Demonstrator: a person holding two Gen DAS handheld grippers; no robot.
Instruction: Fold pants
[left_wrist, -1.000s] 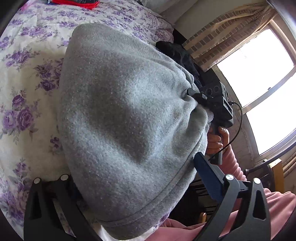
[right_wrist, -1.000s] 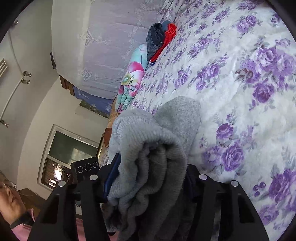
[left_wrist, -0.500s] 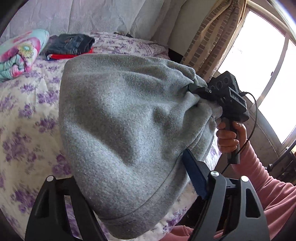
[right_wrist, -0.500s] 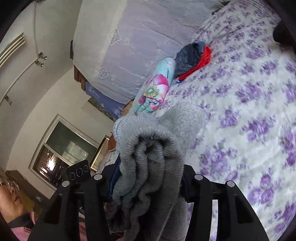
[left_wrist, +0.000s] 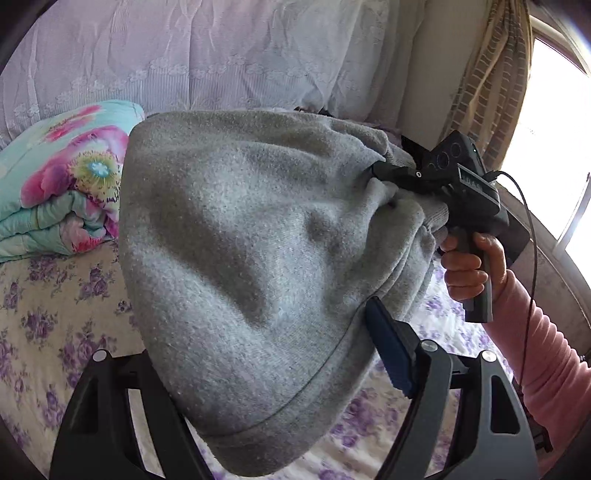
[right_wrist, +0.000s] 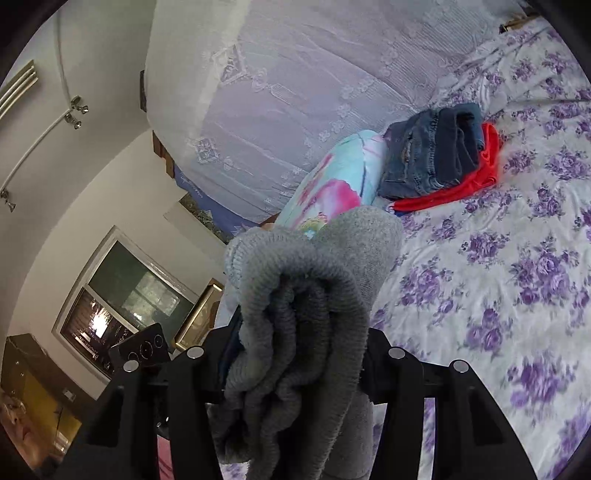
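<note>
Both grippers hold the grey fleece pants (left_wrist: 240, 258) in the air over the bed (right_wrist: 498, 280), nothing resting on the sheet yet as far as I can tell. Left gripper (left_wrist: 280, 384) is clamped on the hemmed edge, cloth bulging up between its fingers. Right gripper (right_wrist: 295, 354) is clamped on a thick bunched wad of the ribbed end; the left wrist view shows its fingers biting into the gathered fabric.

Judgement: this is a carry/lay-down step. To do it well, spread the two grips apart so the cloth goes taut and flat, lower the hanging fold onto the sheet first, then drag the held edge over it. The right grip bunches several layers, so expect wrinkles unless it is tensioned before release.

Around: folded floral quilt (right_wrist: 332, 188) against the lace bed curtain (right_wrist: 295, 74), with folded jeans (right_wrist: 432, 147) on a red garment (right_wrist: 465, 184) just beside it. Both well apart from the pants. The near floral sheet looks free for landing. Curtained window (left_wrist: 554, 110) on the right side, no obstruction.
</note>
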